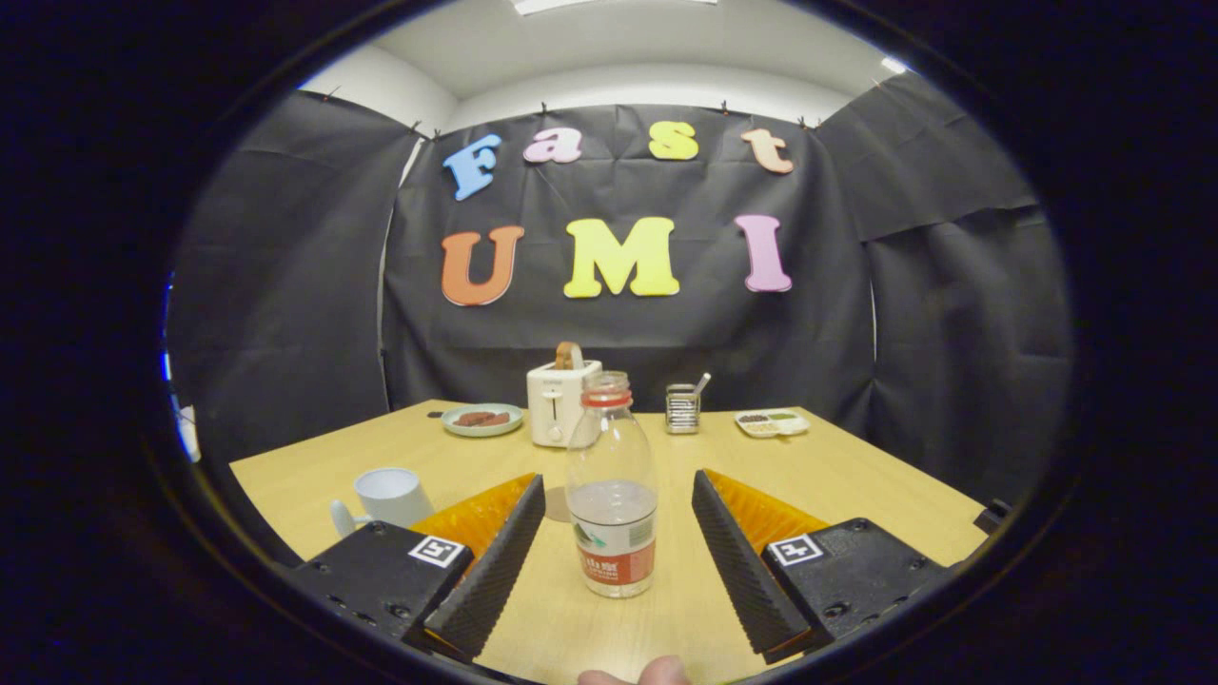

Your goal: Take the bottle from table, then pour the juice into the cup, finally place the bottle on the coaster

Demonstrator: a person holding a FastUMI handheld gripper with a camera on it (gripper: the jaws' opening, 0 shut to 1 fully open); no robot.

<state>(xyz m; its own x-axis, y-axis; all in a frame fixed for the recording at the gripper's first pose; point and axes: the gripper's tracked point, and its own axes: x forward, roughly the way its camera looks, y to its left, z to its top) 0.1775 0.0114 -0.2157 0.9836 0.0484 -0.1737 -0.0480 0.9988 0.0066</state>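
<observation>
Wooden bench (856, 476) against black cloth wall. Lower centre: claw (617, 518) spread wide, gripping nothing; the uncapped bottle (612, 495) stands upright between its fingers, touching neither. Lower left: white cup (392, 497). Behind the bottle: toaster (559, 404), plate (482, 420).

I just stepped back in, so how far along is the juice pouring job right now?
Nothing looks finished yet. The bottle stands uncapped on the table, liquid inside. In hand: the gripper is open, fingers either side of the bottle, not touching. Left: grasp it, pour into the cup, then set it on the coaster behind it.
</observation>
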